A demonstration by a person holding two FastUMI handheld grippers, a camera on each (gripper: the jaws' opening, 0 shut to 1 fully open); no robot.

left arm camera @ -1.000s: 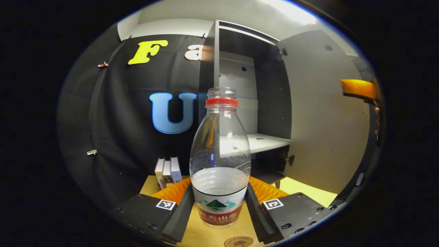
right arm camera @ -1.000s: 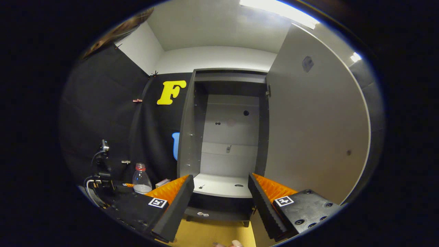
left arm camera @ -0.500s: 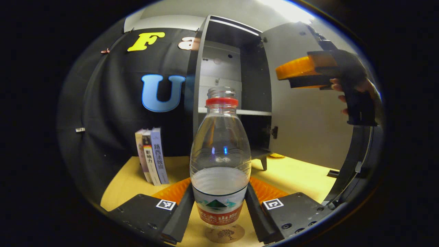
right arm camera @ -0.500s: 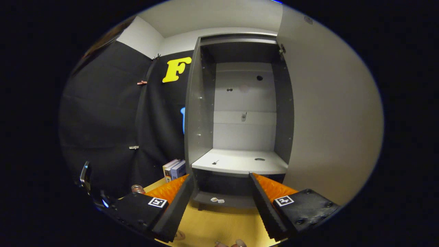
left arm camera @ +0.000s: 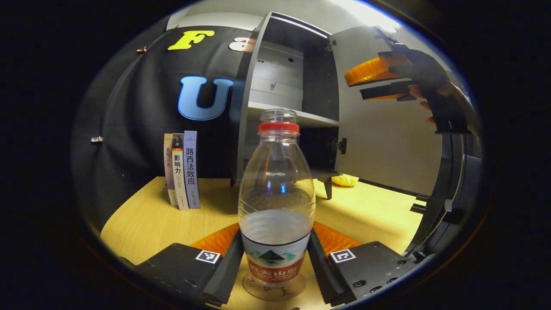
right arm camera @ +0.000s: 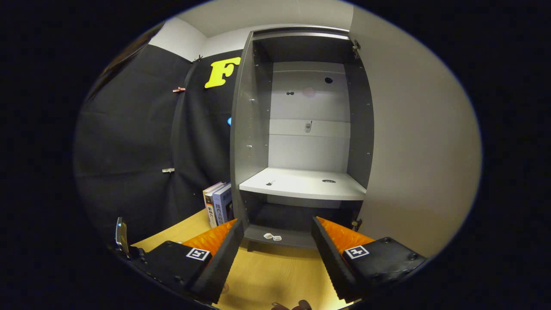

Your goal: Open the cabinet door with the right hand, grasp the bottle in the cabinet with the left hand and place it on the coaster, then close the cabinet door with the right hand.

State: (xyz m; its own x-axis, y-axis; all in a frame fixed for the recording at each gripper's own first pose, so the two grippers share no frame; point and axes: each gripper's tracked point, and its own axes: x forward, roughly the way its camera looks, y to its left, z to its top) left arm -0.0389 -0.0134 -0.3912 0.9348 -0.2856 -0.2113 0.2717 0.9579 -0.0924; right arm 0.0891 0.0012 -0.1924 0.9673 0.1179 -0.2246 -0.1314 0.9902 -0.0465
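A clear bottle [left arm camera: 276, 189] with a red neck ring and some water stands upright between my left gripper's fingers, and the left gripper [left arm camera: 275, 254] is shut on its labelled lower part. Its base is over the round coaster [left arm camera: 292, 293] on the wooden table; I cannot tell whether they touch. In the left gripper view, my right gripper [left arm camera: 354, 89] hangs in a hand before the open cabinet door [left arm camera: 387, 142]. In the right gripper view, the right gripper [right arm camera: 277, 224] is open and holds nothing. It faces the open cabinet's bare white shelf [right arm camera: 301, 185], with the door [right arm camera: 413, 150] swung out to the right.
Three books [left arm camera: 183, 170] stand upright on the table [left arm camera: 150, 219] left of the cabinet, and appear as books [right arm camera: 219, 206] in the right gripper view. A small yellow thing [left arm camera: 344, 181] lies by the cabinet's foot. Black booth frame bars rise at the right [left arm camera: 443, 193].
The bottle has come down in my left gripper, from above the table to over the coaster. The right gripper has dropped lower in front of the open cabinet and stayed open.
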